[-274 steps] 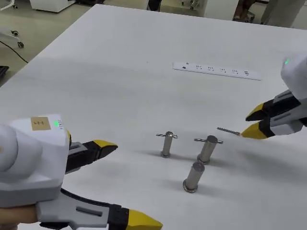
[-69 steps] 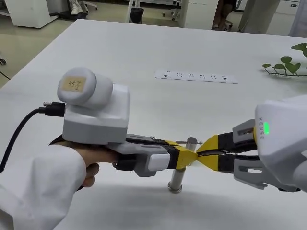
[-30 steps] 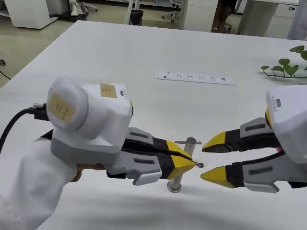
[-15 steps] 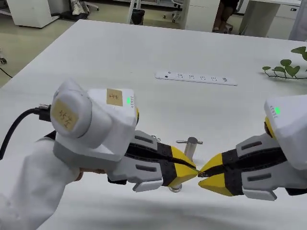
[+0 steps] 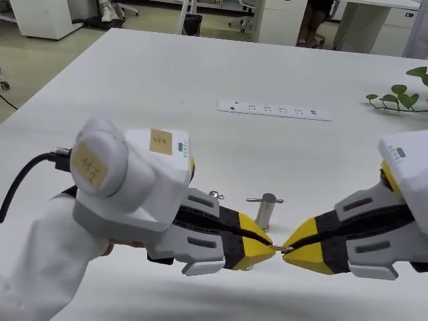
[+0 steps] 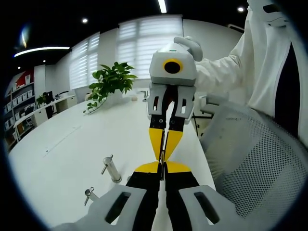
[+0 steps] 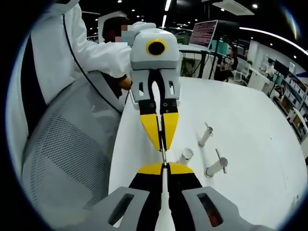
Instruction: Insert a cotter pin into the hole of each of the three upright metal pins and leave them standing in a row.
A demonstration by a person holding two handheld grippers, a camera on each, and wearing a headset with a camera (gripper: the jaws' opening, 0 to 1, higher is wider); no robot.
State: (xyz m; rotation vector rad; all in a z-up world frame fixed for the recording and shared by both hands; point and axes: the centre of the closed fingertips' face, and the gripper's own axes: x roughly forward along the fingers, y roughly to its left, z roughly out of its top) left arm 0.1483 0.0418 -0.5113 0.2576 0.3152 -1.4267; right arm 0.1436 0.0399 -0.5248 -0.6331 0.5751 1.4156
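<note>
Jaws of both grippers are closed, each pair nipped on one end of a thin cotter pin that bridges the small gap between the yellow tips. In the head view the left gripper comes in from the left, with a white sleeve behind it. The right gripper comes in from the right, and the two meet tip to tip above the near part of the white desk. Just behind the tips a pin stands upright with a cotter crosswise through its head. The loop of a second cotter shows just past the left gripper's body. A power strip lies farther back, and a plant sits at the right edge. In the right gripper view the right gripper faces the left gripper head on, the cotter pin a fine line between them. Three pins stand on the desk to the right in a loose triangle. Two, the far one and the near one, carry a cotter across the top. The third pin, closest to the jaws, shows a plain round top. In the left gripper view the left gripper meets the right gripper, two cottered pins stand to the left, and a mesh chair is on the right
</note>
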